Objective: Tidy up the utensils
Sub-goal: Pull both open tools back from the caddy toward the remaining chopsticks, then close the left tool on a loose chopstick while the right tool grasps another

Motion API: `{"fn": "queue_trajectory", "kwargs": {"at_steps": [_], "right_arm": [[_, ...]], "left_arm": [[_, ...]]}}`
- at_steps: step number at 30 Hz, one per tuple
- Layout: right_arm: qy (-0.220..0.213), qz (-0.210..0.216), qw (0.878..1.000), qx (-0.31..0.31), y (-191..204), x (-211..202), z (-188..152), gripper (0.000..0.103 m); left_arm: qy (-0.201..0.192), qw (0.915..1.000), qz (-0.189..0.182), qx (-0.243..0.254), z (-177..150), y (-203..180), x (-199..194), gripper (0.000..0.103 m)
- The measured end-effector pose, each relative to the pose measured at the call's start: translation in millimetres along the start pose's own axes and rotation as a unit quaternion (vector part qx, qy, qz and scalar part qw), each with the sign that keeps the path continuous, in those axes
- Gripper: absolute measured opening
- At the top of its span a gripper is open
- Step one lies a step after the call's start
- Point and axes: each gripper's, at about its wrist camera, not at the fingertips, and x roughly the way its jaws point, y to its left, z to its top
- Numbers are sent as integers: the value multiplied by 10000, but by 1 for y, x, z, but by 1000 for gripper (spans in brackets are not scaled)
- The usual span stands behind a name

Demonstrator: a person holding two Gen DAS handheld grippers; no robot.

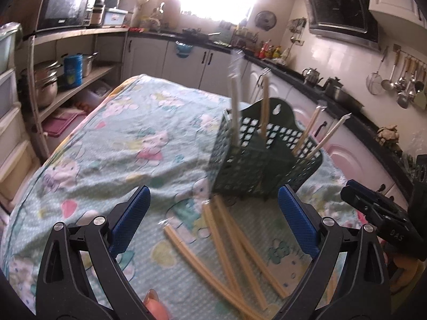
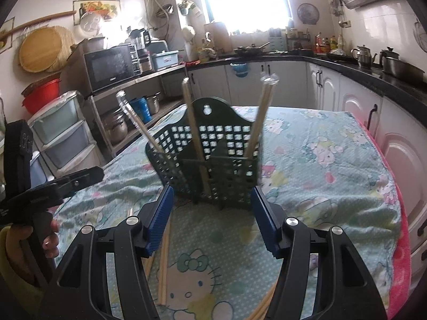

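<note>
Open cartoon-print cloth (image 1: 106, 144) lies clear left of the green utensil basket (image 1: 256, 160), whose upright wrapped chopsticks (image 2: 190, 122) crowd its top opening.

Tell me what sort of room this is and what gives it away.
A home kitchen, most likely. A range hood hangs on the tiled wall, kettles stand on the dark counter, and ladles hang from a rail. A microwave sits on a shelf.
</note>
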Motion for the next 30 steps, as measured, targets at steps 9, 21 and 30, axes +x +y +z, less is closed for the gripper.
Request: {"fn": "queue_trajectory", "kwargs": {"at_steps": [9,21,30], "right_arm": [[282,220,9993,-50,19,21,-7,58],[518,367,9979,-111,38,42,-17,58],[753,395,9963,-160,48,67,-20,54]], "left_arm": [[260,9995,182,-70,-17,20,5,86],[528,9979,318,-178,-34,38,14,78],[853,9950,385,-335,-45,53,34,58]]}}
